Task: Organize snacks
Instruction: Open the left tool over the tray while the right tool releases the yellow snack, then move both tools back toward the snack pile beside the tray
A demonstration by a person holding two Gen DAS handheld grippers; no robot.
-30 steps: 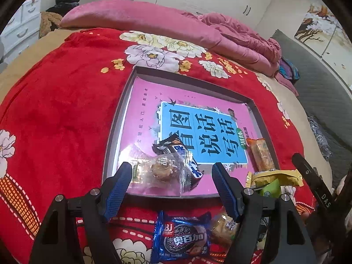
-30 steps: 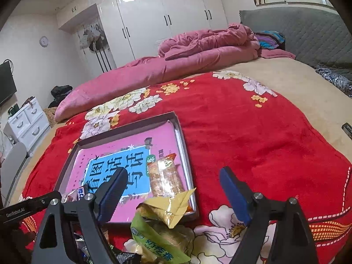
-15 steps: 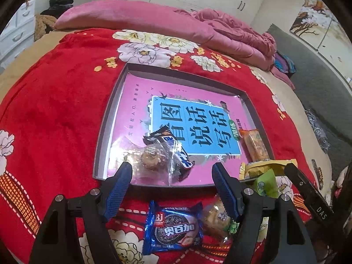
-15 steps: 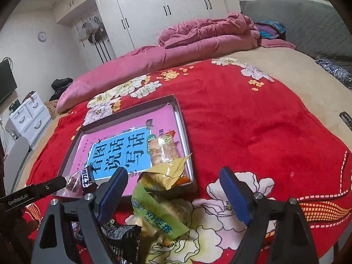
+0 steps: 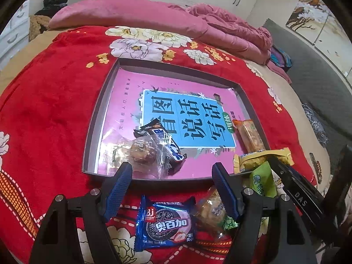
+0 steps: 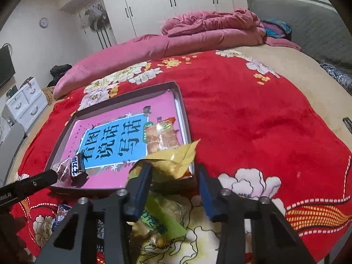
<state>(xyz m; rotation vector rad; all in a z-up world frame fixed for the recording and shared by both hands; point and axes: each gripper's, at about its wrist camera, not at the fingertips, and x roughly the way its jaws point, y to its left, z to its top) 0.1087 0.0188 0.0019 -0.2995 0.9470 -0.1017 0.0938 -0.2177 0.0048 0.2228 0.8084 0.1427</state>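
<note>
A grey tray (image 5: 96, 118) with a pink-and-blue book inside lies on the red blanket. In it are a clear-wrapped pastry (image 5: 143, 151), a dark chocolate bar (image 5: 167, 145) and an orange snack bar (image 5: 248, 135). My left gripper (image 5: 172, 175) is open and empty over the tray's near edge, above a blue cookie pack (image 5: 165, 222) and a clear snack pack (image 5: 213, 209). My right gripper (image 6: 175, 176) is open, its fingers either side of a yellow packet (image 6: 173, 158) lying over the tray's near right corner; a green packet (image 6: 162, 217) lies below.
The tray also shows in the right wrist view (image 6: 184, 118). Pink quilts (image 5: 154, 19) are piled at the far side of the bed. A grey headboard (image 6: 308, 22) stands to the right, white drawers (image 6: 24, 101) to the left. Red blanket (image 6: 253, 114) stretches right of the tray.
Both grippers drew back toward the near edge of the tray. The right gripper's fingers narrowed and now flank the yellow packet. The left stays open.
</note>
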